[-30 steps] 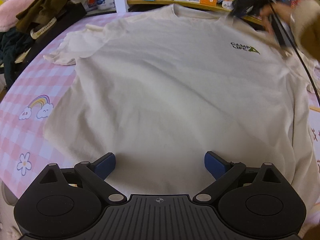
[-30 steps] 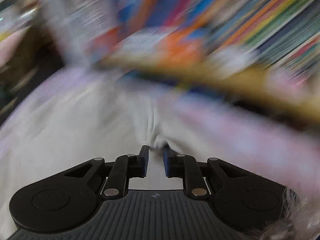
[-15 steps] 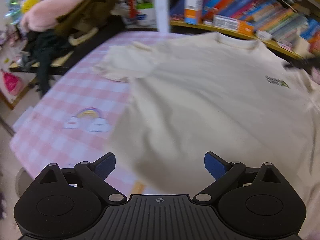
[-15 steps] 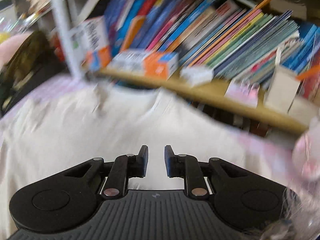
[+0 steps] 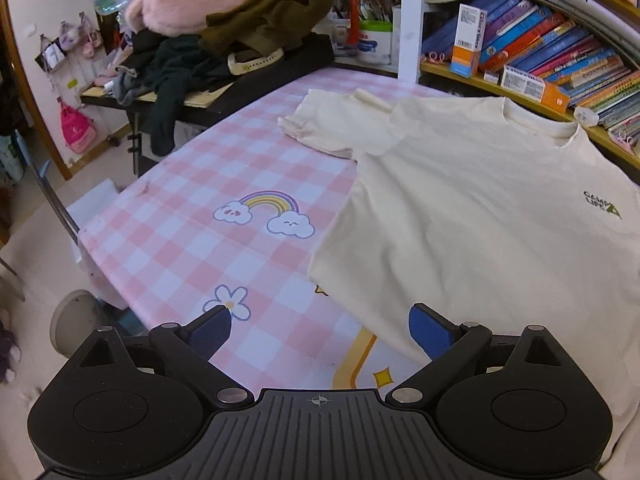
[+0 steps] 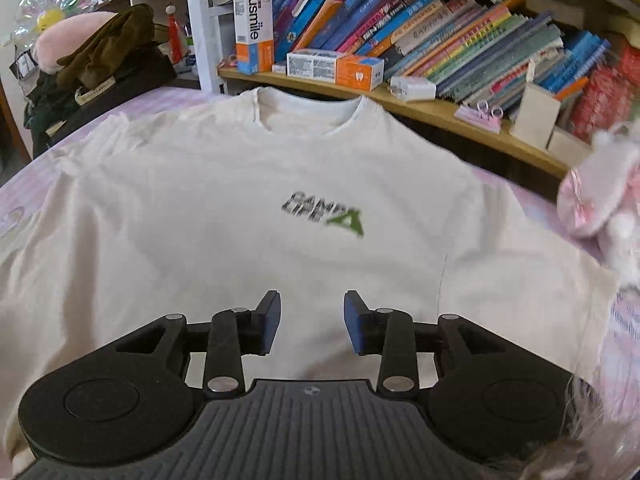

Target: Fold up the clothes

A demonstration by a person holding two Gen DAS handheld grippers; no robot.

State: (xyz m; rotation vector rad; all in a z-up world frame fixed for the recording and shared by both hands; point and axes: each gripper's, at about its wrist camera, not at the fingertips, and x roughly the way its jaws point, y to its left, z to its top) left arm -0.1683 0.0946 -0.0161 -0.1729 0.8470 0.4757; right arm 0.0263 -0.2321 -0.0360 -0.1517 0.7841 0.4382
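A cream T-shirt [image 5: 472,208] with a small green chest logo [image 5: 602,203] lies flat, face up, on the pink checked tablecloth [image 5: 192,248], collar toward the bookshelf. Its left sleeve [image 5: 332,128] lies spread out on the cloth. My left gripper [image 5: 320,330] is open and empty, above the shirt's lower left hem corner. In the right wrist view the shirt [image 6: 224,208] fills the table. My right gripper [image 6: 311,322] is open and empty, above the shirt's chest below the logo [image 6: 324,216].
A bookshelf [image 6: 440,52] with books and boxes runs along the table's far edge. A pile of dark clothes and a pink plush [image 5: 224,28] sits on a side table at the far left. A pink fluffy thing [image 6: 600,192] lies at the right.
My left gripper has swung left, from over the shirt's middle to its lower left corner. My right gripper has let go of the shirt, opened, and pulled back from the collar.
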